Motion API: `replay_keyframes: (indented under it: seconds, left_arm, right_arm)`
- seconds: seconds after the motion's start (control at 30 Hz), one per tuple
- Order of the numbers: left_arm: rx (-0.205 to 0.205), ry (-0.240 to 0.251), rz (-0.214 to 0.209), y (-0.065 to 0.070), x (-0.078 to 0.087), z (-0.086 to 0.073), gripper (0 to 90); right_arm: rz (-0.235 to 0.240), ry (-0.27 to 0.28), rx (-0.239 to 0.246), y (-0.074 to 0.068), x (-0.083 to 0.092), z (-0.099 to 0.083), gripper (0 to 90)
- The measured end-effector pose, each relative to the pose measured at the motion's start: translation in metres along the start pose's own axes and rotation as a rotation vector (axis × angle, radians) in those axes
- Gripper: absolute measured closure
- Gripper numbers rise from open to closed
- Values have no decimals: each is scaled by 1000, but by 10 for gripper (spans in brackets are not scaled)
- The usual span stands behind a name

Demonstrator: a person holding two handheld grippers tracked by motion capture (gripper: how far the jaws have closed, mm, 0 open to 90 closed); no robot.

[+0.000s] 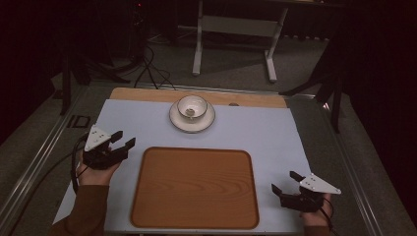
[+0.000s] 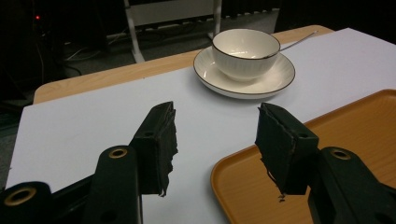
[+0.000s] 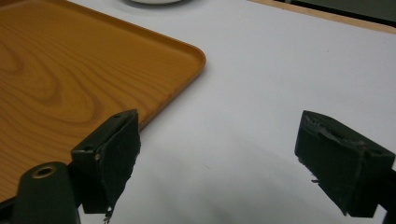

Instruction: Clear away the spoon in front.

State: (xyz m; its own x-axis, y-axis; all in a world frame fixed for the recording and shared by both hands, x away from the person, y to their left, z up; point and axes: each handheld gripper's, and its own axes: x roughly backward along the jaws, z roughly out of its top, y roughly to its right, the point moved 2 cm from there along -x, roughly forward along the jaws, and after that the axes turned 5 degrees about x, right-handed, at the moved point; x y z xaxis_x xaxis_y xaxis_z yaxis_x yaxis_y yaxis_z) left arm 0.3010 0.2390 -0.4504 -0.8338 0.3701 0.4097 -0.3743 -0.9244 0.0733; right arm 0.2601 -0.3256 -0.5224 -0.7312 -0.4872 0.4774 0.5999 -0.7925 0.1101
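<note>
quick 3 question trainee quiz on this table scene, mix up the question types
1. True or false: the bowl sits on the saucer.
2. What lies on the wooden tray? A) a bowl B) a spoon C) nothing
3. Fill in: the left tool and the right tool both have jaws that are ____.

Key
1. True; it stands in the saucer's middle, beyond the tray.
2. C; the tray's surface is bare.
3. Open; neither holds anything.
</note>
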Motion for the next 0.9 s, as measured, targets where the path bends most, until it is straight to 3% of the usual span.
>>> replay_keyframes:
  seconds: [0.9]
  left_arm:
    - [-17, -1, -41, 17, -27, 18, 476]
  right_arm:
    - [1, 3, 0, 0, 0, 0, 140]
